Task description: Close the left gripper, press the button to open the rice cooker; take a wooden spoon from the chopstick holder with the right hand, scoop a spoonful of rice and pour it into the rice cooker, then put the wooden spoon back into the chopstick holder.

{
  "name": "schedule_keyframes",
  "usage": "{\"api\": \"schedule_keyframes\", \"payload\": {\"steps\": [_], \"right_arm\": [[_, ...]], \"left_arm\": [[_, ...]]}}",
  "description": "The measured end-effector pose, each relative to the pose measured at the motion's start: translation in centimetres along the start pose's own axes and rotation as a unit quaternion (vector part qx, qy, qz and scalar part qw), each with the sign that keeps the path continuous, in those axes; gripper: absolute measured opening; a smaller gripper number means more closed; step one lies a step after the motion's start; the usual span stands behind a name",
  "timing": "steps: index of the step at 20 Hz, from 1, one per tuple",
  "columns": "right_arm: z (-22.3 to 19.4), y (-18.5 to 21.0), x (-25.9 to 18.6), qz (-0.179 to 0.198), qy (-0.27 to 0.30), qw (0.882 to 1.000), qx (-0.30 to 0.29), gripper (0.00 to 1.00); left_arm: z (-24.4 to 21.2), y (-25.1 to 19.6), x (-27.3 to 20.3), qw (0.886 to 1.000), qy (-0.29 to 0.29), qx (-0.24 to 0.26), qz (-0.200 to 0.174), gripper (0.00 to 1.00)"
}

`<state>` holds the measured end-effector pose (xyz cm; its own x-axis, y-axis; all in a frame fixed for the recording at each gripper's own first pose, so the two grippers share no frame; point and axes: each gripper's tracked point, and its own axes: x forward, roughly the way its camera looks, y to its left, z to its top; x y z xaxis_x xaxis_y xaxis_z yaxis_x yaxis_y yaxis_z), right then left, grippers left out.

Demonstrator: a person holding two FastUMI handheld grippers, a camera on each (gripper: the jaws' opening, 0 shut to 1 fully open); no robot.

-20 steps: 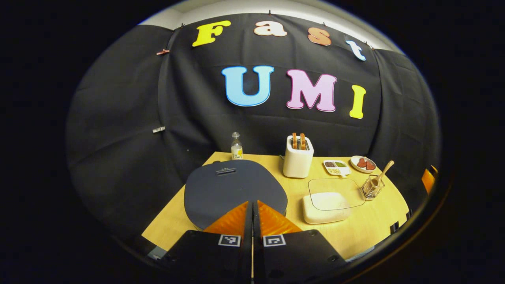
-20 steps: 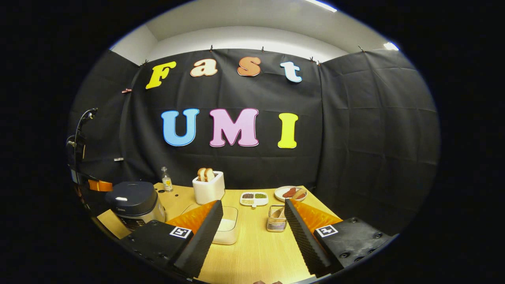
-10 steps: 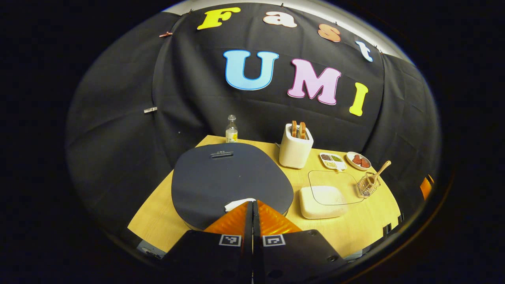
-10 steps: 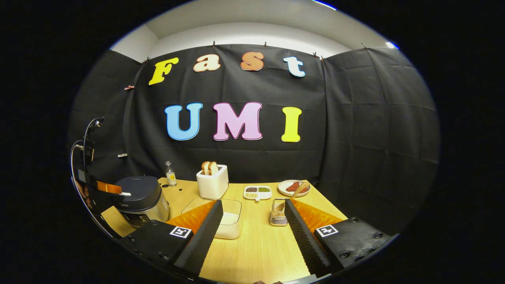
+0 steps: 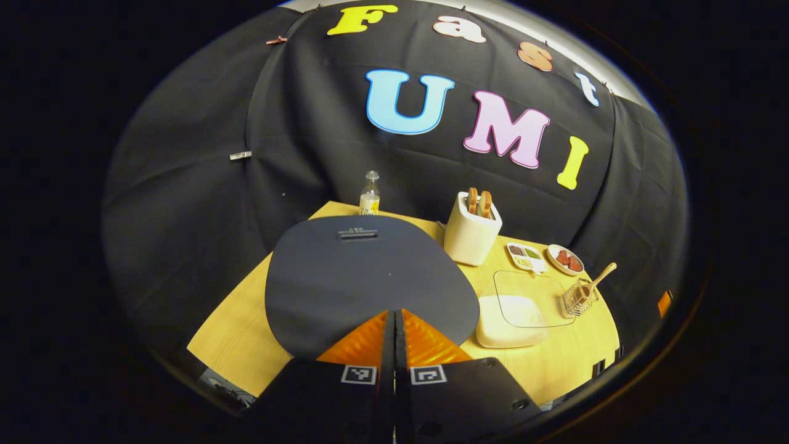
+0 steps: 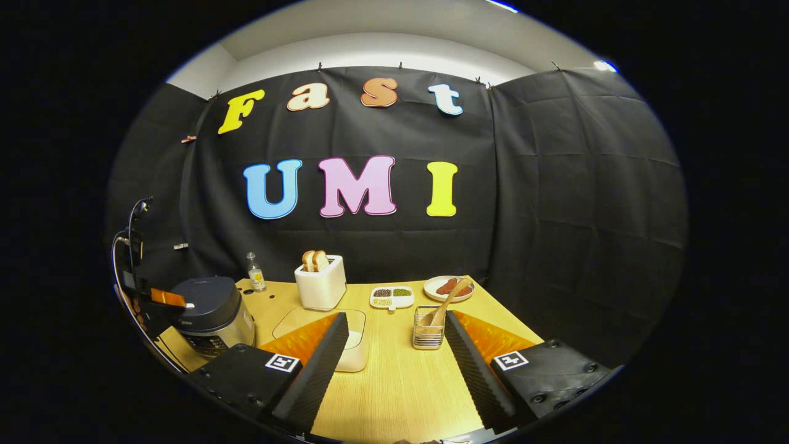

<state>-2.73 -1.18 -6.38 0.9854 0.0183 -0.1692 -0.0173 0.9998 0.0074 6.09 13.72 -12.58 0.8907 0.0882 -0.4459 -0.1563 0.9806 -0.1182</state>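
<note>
Button now hidden under closed left gripper atop rice cooker. Right gripper open, empty. Wooden spoon light, stiff; grasp handle.

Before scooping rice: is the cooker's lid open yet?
Shut: the lid lies flat on the cooker, with the closed left gripper at its front edge.

Your left gripper view looks steeply down from just above the dark grey rounded rice cooker lid, very near it, facing the booth's back wall. Your right gripper view sits farther back and lower, to the right of that cooker, looking level across the pale wooden desk. Both views share the cooker, the white toaster and the wire chopstick holder.
</note>
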Motion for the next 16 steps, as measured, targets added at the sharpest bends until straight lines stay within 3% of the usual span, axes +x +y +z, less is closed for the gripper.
{"api": "schedule_keyframes", "payload": {"steps": [5, 10, 13, 16], "right_arm": [[-1.1, 0.2, 1.0, 0.002, 0.023, 1.000, 0.006, 0.98], [-2.3, -0.8, 1.1, 0.011, 0.051, 0.998, -0.016, 0.98], [-2.2, -2.4, 1.6, 0.010, 0.062, 0.998, -0.013, 0.98], [-2.1, -4.2, 3.4, 0.003, 0.073, 0.997, 0.003, 0.98]], "left_arm": [[-0.4, 0.3, 0.4, 0.999, 0.029, 0.027, 0.013, 0.06], [-0.3, 0.2, 0.6, 0.998, 0.060, -0.033, 0.006, 0.06], [0.3, -0.3, 0.2, 0.999, 0.033, -0.023, 0.020, 0.06], [3.7, -0.5, -1.2, 0.997, -0.034, -0.013, 0.065, 0.06]]}}
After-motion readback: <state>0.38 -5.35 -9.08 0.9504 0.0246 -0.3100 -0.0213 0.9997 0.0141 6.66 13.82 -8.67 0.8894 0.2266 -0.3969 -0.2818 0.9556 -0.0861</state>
